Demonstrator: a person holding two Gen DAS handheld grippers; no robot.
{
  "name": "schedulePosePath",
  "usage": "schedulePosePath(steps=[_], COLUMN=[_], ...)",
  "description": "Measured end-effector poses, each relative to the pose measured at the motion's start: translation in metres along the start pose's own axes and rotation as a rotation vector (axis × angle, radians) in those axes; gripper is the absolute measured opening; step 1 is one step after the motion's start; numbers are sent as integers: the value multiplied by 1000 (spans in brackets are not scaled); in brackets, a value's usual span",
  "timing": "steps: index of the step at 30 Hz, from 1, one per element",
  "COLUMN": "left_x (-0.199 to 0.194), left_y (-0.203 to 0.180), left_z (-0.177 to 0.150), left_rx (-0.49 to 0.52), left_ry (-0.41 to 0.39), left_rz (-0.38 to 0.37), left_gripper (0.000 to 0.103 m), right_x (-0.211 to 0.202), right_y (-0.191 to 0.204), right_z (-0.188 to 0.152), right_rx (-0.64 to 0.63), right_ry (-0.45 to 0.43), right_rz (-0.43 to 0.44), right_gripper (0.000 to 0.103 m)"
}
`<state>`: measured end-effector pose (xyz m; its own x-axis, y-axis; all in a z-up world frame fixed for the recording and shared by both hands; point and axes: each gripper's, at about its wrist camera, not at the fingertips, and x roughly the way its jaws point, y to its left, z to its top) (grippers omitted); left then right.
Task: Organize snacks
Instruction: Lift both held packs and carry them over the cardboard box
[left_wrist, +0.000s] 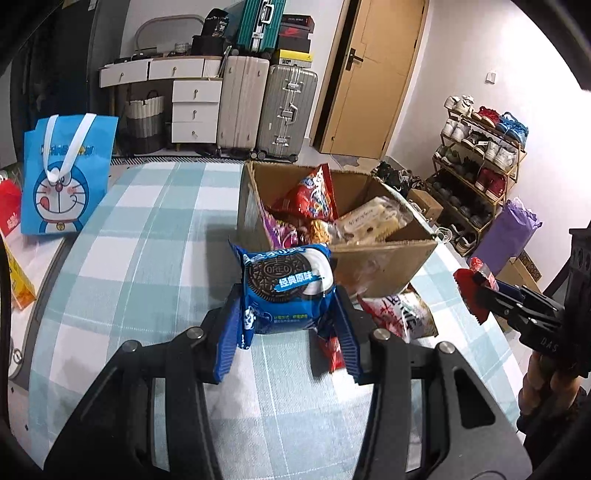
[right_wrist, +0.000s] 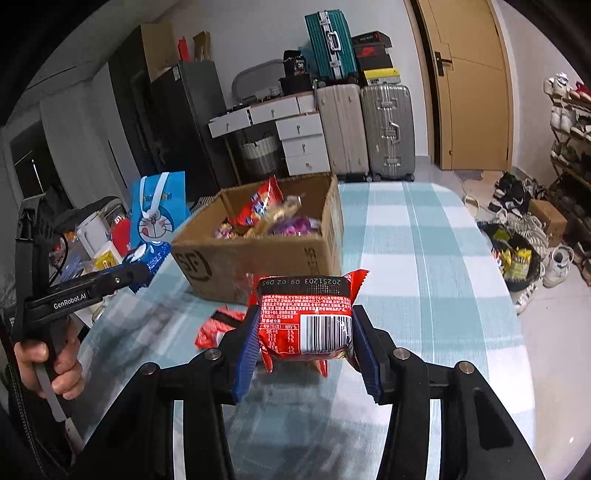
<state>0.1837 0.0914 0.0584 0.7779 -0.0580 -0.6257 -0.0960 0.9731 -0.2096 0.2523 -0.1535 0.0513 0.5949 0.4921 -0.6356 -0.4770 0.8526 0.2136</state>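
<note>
My left gripper (left_wrist: 286, 328) is shut on a blue Oreo packet (left_wrist: 288, 288) and holds it above the checked tablecloth, just in front of the open cardboard box (left_wrist: 384, 262). The box holds several snack packets. My right gripper (right_wrist: 304, 343) is shut on a red snack packet (right_wrist: 308, 317), barcode side up, in front of the cardboard box (right_wrist: 258, 258). In the left wrist view the right gripper (left_wrist: 480, 291) is at the right with its red packet. In the right wrist view the left gripper (right_wrist: 140, 269) is at the left.
More packets lie on the tablecloth (left_wrist: 147, 258) by the box: a red and white one (left_wrist: 402, 314) and a red one (right_wrist: 218, 325). A blue Doraemon bag (left_wrist: 62, 177) stands at the table's left. Suitcases (left_wrist: 266, 110), drawers, a door and a shoe rack (left_wrist: 476, 166) are behind.
</note>
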Motion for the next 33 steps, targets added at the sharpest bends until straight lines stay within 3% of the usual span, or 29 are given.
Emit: schedulePosePath(steps=[17, 33], left_x=[14, 38], left_y=[-13, -17], left_z=[36, 51], left_rx=[23, 44], left_ry=[-29, -27], left_rz=[-14, -9], left_gripper=[44, 44], right_x=[8, 46], right_y=[7, 7], right_z=[44, 77], right_rx=[-17, -49], right_ry=[-63, -70], right_rz=[14, 25], right_gripper=[48, 48])
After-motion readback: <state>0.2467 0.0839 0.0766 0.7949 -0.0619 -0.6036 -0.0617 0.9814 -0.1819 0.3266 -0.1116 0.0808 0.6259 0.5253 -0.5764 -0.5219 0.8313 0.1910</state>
